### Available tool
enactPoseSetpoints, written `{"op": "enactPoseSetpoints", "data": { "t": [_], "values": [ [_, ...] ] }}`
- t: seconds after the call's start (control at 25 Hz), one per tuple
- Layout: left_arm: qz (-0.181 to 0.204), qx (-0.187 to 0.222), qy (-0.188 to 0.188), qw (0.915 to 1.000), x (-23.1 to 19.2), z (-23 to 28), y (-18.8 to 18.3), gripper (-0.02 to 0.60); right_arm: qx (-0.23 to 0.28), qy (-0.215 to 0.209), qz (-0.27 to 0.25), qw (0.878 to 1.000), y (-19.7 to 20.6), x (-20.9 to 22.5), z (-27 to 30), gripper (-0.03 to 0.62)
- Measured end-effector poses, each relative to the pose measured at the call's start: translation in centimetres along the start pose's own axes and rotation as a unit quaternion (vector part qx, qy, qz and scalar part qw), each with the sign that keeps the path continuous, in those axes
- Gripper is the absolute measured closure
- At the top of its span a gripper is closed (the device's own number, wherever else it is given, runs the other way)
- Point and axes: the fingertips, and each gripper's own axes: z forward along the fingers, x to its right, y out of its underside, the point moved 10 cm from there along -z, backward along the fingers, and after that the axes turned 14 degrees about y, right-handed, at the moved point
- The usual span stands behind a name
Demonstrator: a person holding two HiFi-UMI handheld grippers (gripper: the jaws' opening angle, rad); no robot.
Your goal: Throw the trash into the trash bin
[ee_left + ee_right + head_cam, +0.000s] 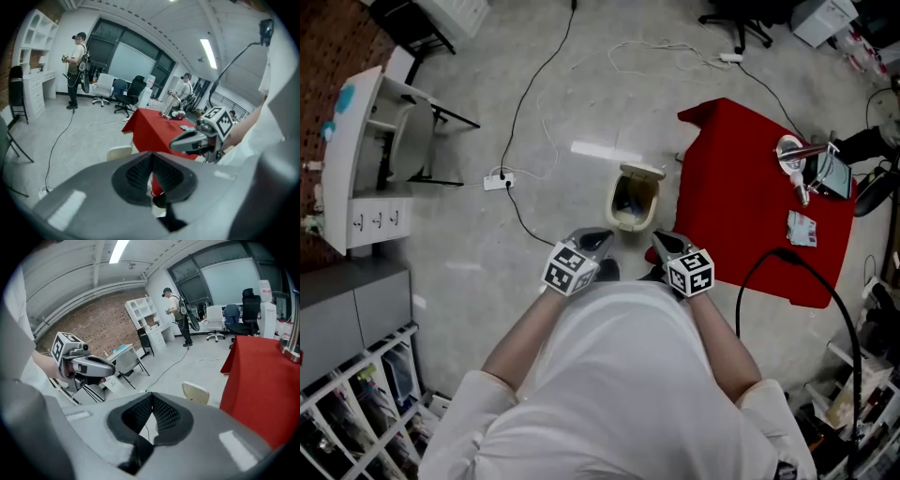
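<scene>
The cream trash bin (633, 199) stands on the concrete floor with its lid up, just ahead of both grippers; its lid (119, 152) (196, 392) shows over each gripper's jaws. My left gripper (602, 240) (151, 161) is held close to the body, its jaws meeting at the tips, with only red cloth and floor showing through the gap below. My right gripper (664, 240) (152, 401) is beside it, shut and empty. Each gripper shows in the other's view: the right gripper (176, 144), the left gripper (112, 369). I see no trash in either.
A red-draped table (750, 206) stands right of the bin, bearing a cup (791, 153) and a small packet (802, 228). Cables and a power strip (498, 180) lie on the floor. A white desk (356, 159) is at left. Two people (75, 65) (183, 91) stand far off.
</scene>
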Motion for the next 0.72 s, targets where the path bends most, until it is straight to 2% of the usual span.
{"op": "enactPoseSetpoints", "data": {
  "t": [0.28, 0.56, 0.72],
  "values": [
    [0.004, 0.011, -0.005, 0.9999, 0.2, 0.2, -1.1, 0.578, 0.004, 0.008, 0.004, 1.0, -0.4, 0.3, -0.8, 0.594],
    [0.015, -0.004, 0.004, 0.9999, 1.1, 0.7, -1.2, 0.577, 0.007, 0.014, 0.014, 1.0, 0.1, 0.6, -1.8, 0.594],
    [0.024, -0.012, 0.008, 0.9996, 2.0, 2.8, -1.7, 0.577, 0.007, 0.027, 0.029, 0.999, 1.0, 2.8, -2.7, 0.594]
  ]
}}
